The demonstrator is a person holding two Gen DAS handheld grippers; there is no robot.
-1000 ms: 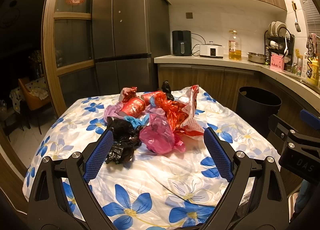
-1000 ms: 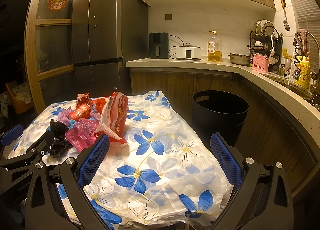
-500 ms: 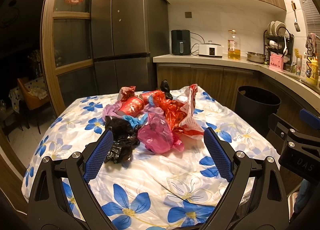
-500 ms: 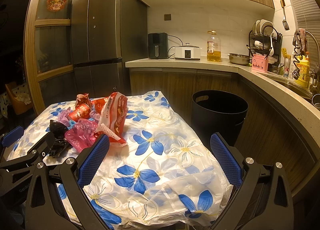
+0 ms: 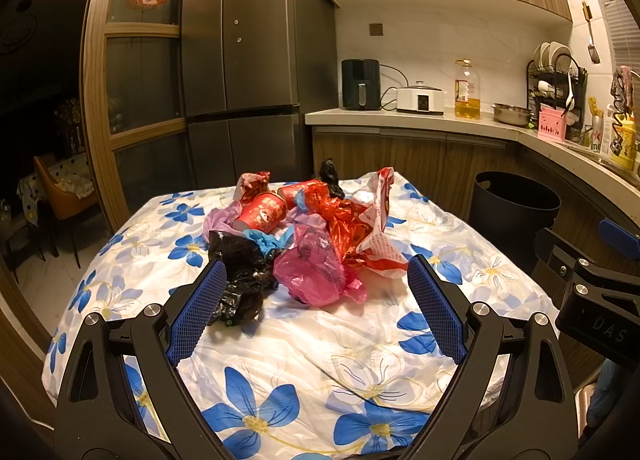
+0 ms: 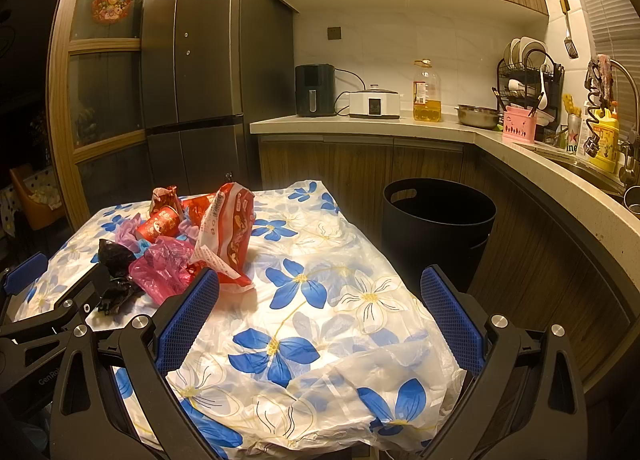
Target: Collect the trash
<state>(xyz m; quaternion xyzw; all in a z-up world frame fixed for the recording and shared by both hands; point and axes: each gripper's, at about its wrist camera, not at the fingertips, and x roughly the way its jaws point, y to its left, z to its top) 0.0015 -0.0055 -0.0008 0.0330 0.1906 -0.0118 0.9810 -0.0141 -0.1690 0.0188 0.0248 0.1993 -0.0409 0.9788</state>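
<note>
Plainly, both sets of jaws are spread wide and hold nothing. Left gripper (image 5: 316, 304) hovers over the near edge of the tabletop (image 5: 304, 344), a crumpled black plastic bag (image 5: 240, 276) and a pink plastic bag (image 5: 316, 272) lying just beyond its blue pads. Behind those — one heap toward the far edge — sit a red paper cup (image 5: 262, 214) on its side, red foil wrap (image 5: 340, 220) and a red-and-white snack bag (image 5: 378, 236). Right gripper (image 6: 320, 320) hangs over the floral tablecloth (image 6: 320, 260) near the right edge, the heap off to its left. Past that edge stands a black trash bin (image 6: 438, 224), against the wooden counter cabinets (image 6: 360, 168).
</note>
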